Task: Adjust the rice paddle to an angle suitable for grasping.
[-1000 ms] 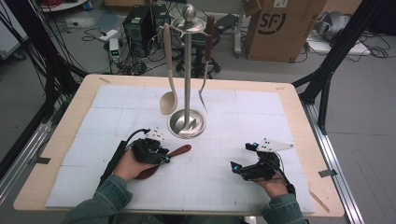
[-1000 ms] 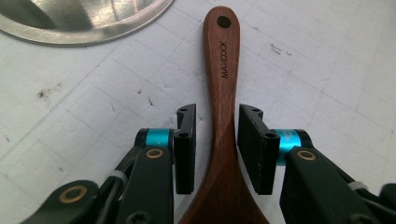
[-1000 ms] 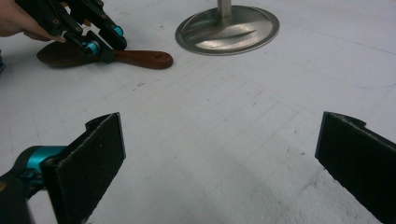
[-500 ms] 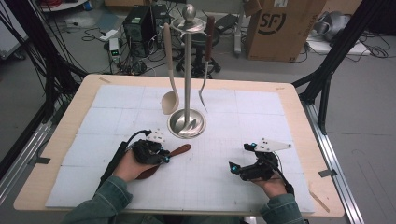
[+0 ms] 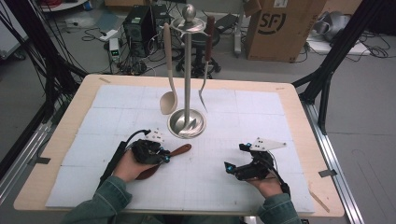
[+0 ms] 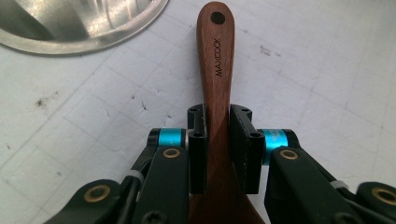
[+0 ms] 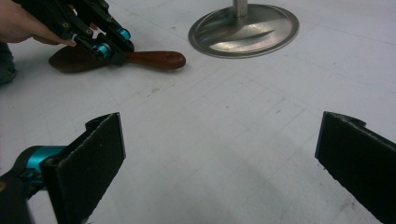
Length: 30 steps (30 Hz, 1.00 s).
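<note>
The counter (image 5: pixel 299 140) carries a white gridded mat. On it lies a flat, smooth wooden spatula (image 6: pixel 215 70), beside the polished round stand base (image 5: pixel 187 123). My left gripper (image 6: pixel 217 140) has just closed on its handle. My right gripper (image 7: pixel 219 154) stands wide, empty.

wooden spatula (image 6: pixel 215 84) blade cut off, tongs-covered

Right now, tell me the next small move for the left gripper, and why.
Probably lift the wooden spatula straight up off the mat. The left gripper has just been closing, and its pads now press both sides of the handle while the spatula lies flat. The hole in the handle's end suggests it goes on the stand beside the hanging spoon.
</note>
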### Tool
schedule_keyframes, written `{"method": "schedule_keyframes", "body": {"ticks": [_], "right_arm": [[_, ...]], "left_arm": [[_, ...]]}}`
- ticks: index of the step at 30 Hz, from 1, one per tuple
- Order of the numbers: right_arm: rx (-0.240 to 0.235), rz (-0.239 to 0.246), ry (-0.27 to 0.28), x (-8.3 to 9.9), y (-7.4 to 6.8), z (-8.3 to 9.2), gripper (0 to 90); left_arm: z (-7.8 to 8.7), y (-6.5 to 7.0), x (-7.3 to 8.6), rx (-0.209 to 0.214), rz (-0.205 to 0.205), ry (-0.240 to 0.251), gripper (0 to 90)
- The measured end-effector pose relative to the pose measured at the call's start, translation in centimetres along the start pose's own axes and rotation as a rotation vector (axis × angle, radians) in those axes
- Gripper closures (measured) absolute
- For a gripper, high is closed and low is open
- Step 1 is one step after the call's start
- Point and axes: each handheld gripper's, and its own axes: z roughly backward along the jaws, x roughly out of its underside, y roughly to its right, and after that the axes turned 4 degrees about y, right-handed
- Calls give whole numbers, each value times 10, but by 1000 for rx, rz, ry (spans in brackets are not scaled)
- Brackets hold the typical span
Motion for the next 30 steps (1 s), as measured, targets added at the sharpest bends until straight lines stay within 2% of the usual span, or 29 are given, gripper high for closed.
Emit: {"method": "schedule_keyframes", "body": {"ticks": [3, 11, 13, 14, 21, 30], "right_arm": [[-9, 4, -4, -1, -4, -4, 3], [-34, 0, 10, -12, -11, -14, 6], [-46, -1, 7, -14, -13, -17, 52], [-60, 1, 9, -15, -14, -18, 52], [-74, -4, 17, -23, -20, -29, 52], [-94, 2, 14, -28, -27, -43, 53]], "left_arm": [[3, 1, -1, 12, -6, 15, 778], [10, 5, -4, 46, 10, 79, 779], [11, 6, -5, 55, 6, 85, 779], [12, 6, -5, 56, 7, 90, 779], [15, 7, -6, 64, 8, 104, 779], [19, 11, -13, 80, -10, 123, 779]]}}
